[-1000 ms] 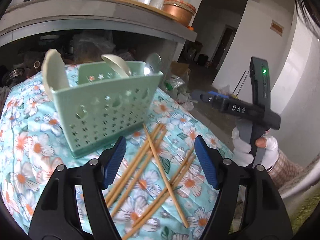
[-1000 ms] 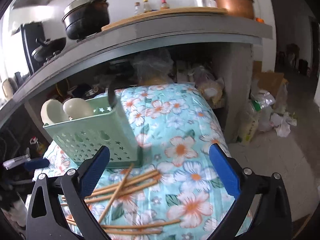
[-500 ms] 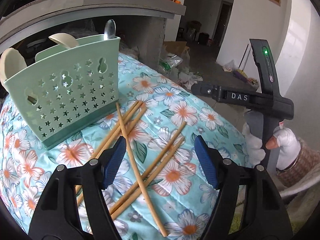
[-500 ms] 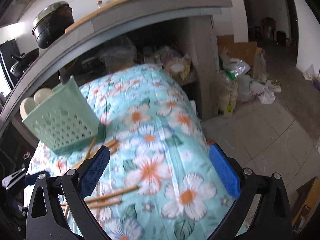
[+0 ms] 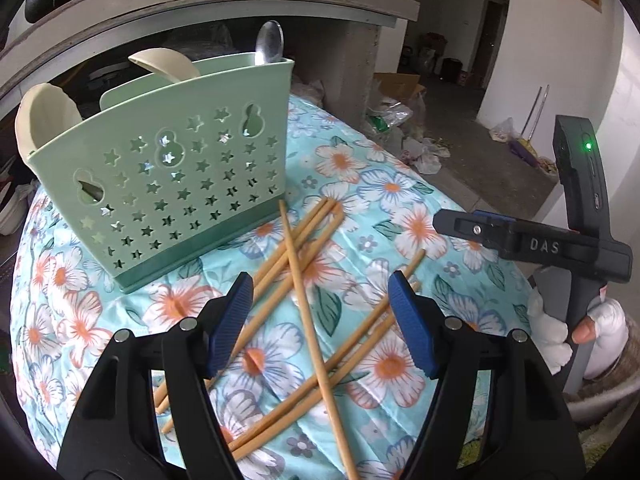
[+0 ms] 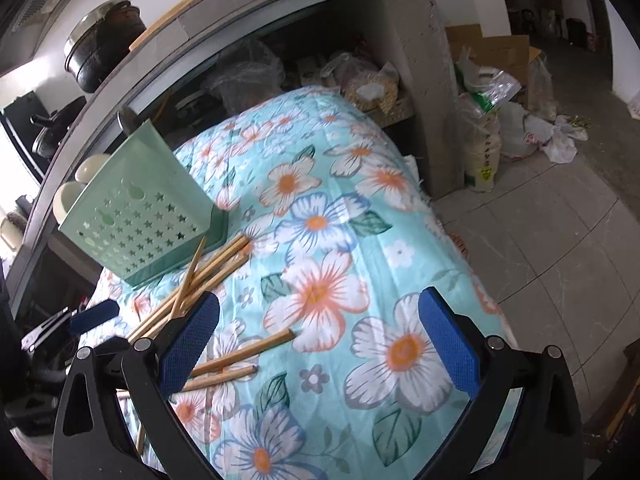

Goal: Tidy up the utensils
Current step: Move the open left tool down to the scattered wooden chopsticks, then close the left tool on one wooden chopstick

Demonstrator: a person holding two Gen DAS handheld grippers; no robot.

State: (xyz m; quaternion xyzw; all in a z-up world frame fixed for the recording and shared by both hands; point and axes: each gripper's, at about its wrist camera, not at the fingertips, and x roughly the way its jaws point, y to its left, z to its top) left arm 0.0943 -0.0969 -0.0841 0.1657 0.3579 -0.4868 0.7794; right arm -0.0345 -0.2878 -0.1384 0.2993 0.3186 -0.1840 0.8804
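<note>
Several wooden chopsticks [image 5: 298, 264] lie crossed on the floral tablecloth [image 5: 392, 192], just in front of a mint-green perforated caddy [image 5: 172, 184]. The caddy holds two cream spoons [image 5: 44, 120] and a metal spoon [image 5: 269, 42]. My left gripper [image 5: 319, 280] is open and hovers over the middle of the chopstick pile, touching none. My right gripper [image 6: 320, 300] is open wide above bare cloth; chopsticks [image 6: 208, 268] and the caddy [image 6: 140, 216] lie to its left. The right gripper [image 5: 460, 222], seen from the left wrist, is held by a gloved hand [image 5: 592, 320] at the table's right edge.
A concrete counter [image 6: 280, 12] with a black pot [image 6: 100, 52] runs behind the table, with bags and clutter under it. The cloth drops off at the table's right edge [image 6: 452, 232] to a tiled floor [image 6: 560, 216]. The left gripper's blue pad [image 6: 94, 314] shows at far left.
Both grippers have come down toward the table. The left one now sits closer over the chopsticks. The right one rolled and now looks at the cloth right of the caddy.
</note>
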